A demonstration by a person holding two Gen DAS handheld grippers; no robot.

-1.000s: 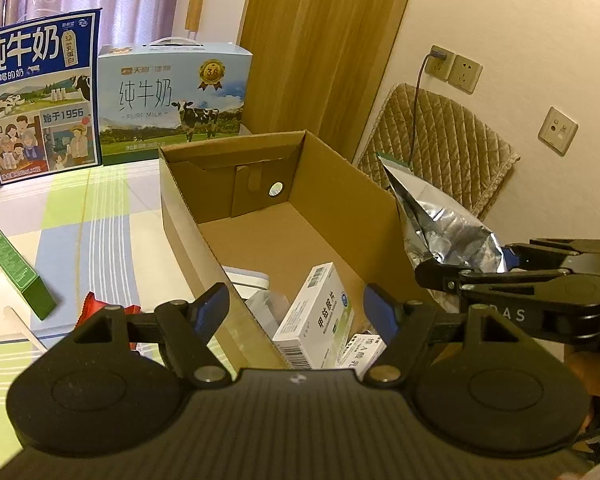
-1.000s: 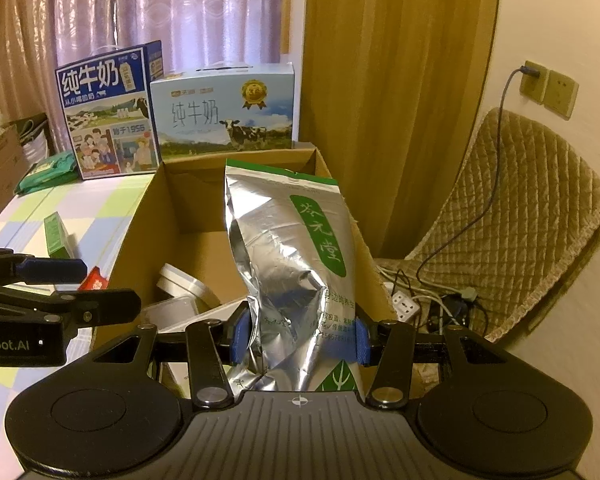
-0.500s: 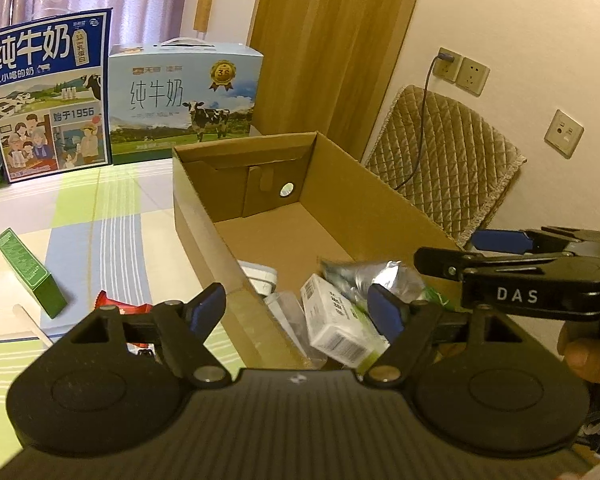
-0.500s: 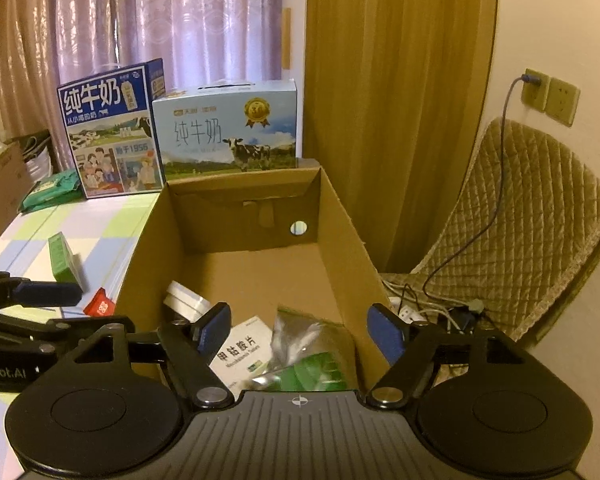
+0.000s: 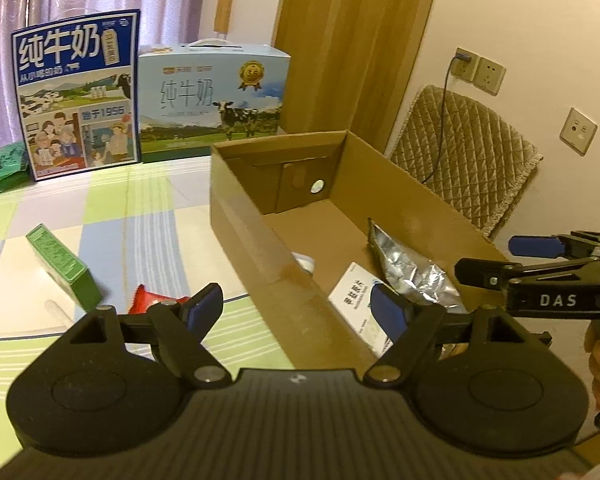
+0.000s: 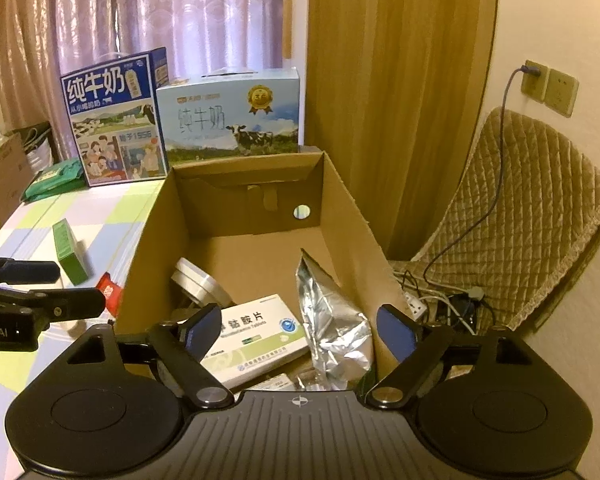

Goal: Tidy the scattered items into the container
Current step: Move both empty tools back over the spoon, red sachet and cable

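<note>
Foil pouch (image 6: 332, 320) lies in box (image 6: 352, 216) — apparently just below wide-open, empty right gripper (image 6: 300, 330).

Both the left gripper (image 5: 298, 307) and the right gripper (image 6: 299, 330) were held level, side by side, jaws spread wide and empty.

foil pouch (image 6: 332, 320) in cardboard box (image 6: 148, 240), green carton (image 5: 62, 268) left on table (image 5: 148, 216)
</note>
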